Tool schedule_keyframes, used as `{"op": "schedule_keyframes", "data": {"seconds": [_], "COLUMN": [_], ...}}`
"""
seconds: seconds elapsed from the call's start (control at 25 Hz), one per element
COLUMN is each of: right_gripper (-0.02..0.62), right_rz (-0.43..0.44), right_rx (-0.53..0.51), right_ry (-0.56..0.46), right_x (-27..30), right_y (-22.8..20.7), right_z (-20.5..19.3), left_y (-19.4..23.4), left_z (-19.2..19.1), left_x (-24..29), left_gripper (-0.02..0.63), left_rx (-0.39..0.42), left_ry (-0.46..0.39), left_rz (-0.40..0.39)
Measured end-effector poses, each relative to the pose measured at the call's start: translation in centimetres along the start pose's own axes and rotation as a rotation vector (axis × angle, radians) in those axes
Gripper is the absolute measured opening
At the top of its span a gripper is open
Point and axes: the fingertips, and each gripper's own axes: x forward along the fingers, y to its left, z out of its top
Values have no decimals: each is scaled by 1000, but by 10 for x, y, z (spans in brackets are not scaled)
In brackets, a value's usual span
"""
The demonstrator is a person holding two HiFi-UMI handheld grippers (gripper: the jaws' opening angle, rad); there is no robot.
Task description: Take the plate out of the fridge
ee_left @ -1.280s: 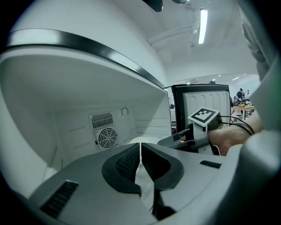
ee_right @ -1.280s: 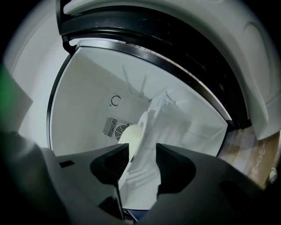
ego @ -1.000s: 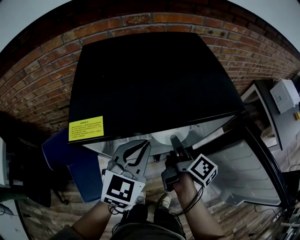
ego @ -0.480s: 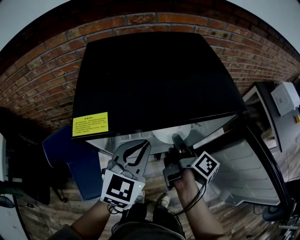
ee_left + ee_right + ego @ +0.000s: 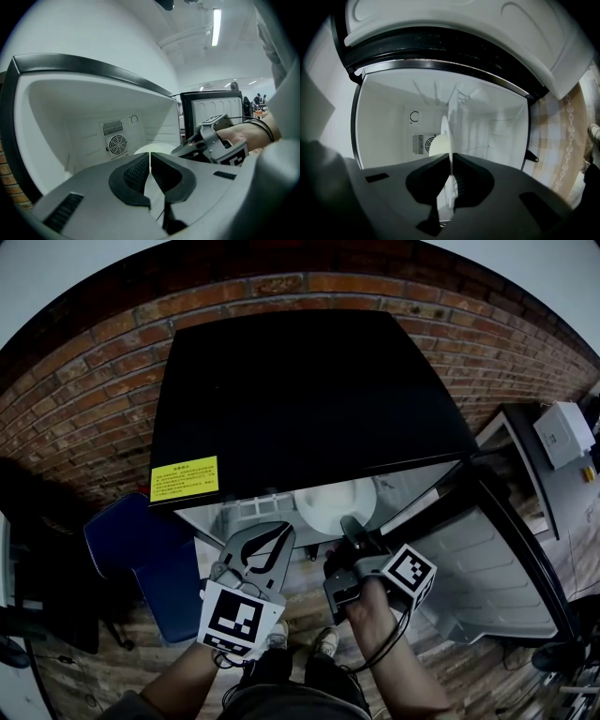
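A white plate [image 5: 333, 505] lies inside the open black mini fridge [image 5: 309, 399], just under its top edge. My right gripper [image 5: 350, 523] reaches into the opening and is shut on the plate's near rim. In the right gripper view the thin plate [image 5: 444, 136] stands edge-on between the pads of the right gripper [image 5: 451, 171]. My left gripper [image 5: 281, 529] hovers just left of it at the fridge's mouth, shut with nothing in it. The left gripper view shows the left gripper [image 5: 150, 164], the plate [image 5: 152, 149] beyond it and the right gripper [image 5: 187, 147] beside it.
The fridge door [image 5: 497, 559] hangs open to the right. A fan vent [image 5: 117, 142] sits on the fridge's white back wall. A blue seat [image 5: 141, 554] stands left of the fridge, a brick wall [image 5: 84, 399] behind, and a white box [image 5: 562, 432] at the far right.
My right gripper's jaws have closed on the plate's rim. More of the plate shows below the fridge's top edge. The left gripper has hardly moved.
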Motion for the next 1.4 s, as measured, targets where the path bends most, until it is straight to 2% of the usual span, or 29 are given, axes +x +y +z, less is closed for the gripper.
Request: {"op": "schedule_keyframes", "data": {"seconds": [0.72, 1.08, 1.4], "right_gripper": [34, 34, 34], "right_rz": [52, 80, 71], "right_rx": [-8, -19, -1], "right_ry": [-50, -105, -170], "right_x": [-58, -97, -138], "right_y": [39, 58, 49], "right_z": [1, 5, 11], "left_y": [-27, -43, -68], "left_z": [26, 51, 63], "left_x": [-27, -27, -21], "left_gripper": [23, 23, 23], "left_rx": [40, 73, 102], "left_ry": [-58, -115, -141], "left_rz": [-29, -89, -165]}}
